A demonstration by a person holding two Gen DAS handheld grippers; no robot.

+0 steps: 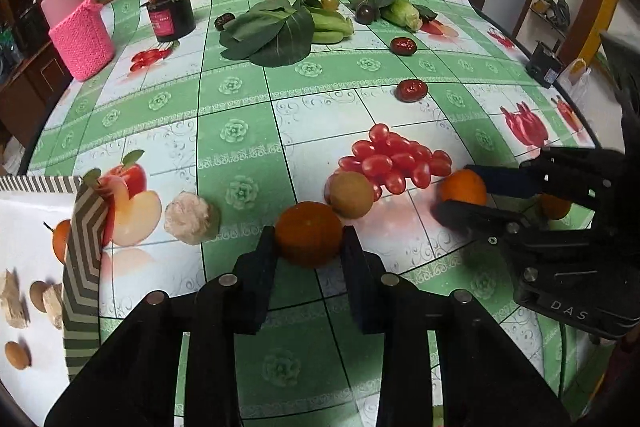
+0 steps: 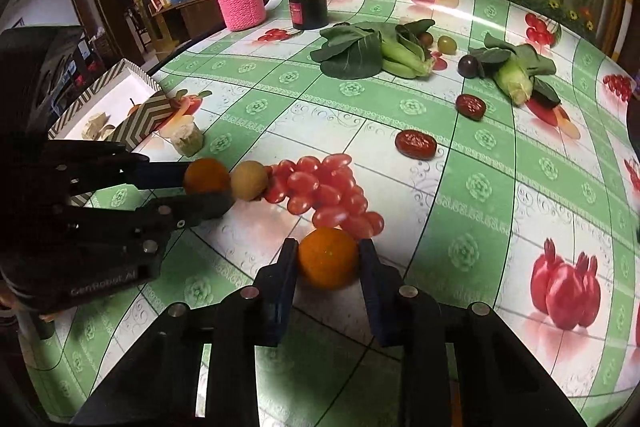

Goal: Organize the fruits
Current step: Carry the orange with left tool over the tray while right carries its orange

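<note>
Left wrist: brown fruit [image 1: 351, 195] touches clamped orange [image 1: 309, 234].

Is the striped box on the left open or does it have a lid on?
Open. The striped box has no lid on; its white inside shows in both views, with a few small pieces lying in it.

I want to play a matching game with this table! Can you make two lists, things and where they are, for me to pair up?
Things:
1. orange in the left gripper
2. brown round fruit
3. pink knitted jar
4. dark plum

Places:
A. far edge of the table, beside the dark jar
B. touching the orange held in the left gripper
C. between two black fingers, near the striped box
D. between the two bunches of leafy greens

Pairs: 1-C, 2-B, 3-A, 4-D
</note>
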